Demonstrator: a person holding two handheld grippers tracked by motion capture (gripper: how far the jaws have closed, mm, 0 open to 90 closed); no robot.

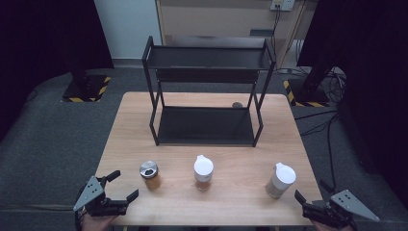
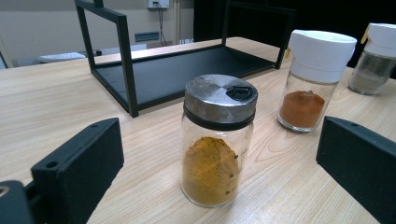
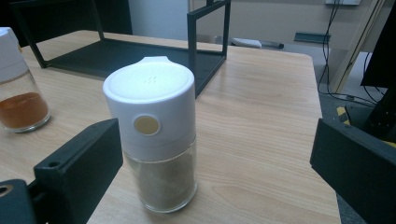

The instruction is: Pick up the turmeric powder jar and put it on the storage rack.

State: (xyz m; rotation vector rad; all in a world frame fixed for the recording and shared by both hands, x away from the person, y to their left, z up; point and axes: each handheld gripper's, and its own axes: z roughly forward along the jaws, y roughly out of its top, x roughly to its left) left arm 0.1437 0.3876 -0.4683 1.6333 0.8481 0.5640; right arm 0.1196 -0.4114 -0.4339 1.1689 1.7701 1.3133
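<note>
Gleaming round steel-lidded glass jar [image 2: 217,140] on woodgrain.

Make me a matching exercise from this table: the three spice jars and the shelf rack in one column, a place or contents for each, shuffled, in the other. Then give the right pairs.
Things
1. metal-lidded jar
2. middle white-capped jar
3. right white-capped jar
4. black shelf rack

Descriptions
A. holds reddish-brown powder
B. stands empty at the far half of the table
C. holds pale greyish powder, nearest the right tool
D. holds yellow-orange powder, nearest the left tool

Pairs: 1-D, 2-A, 3-C, 4-B
</note>
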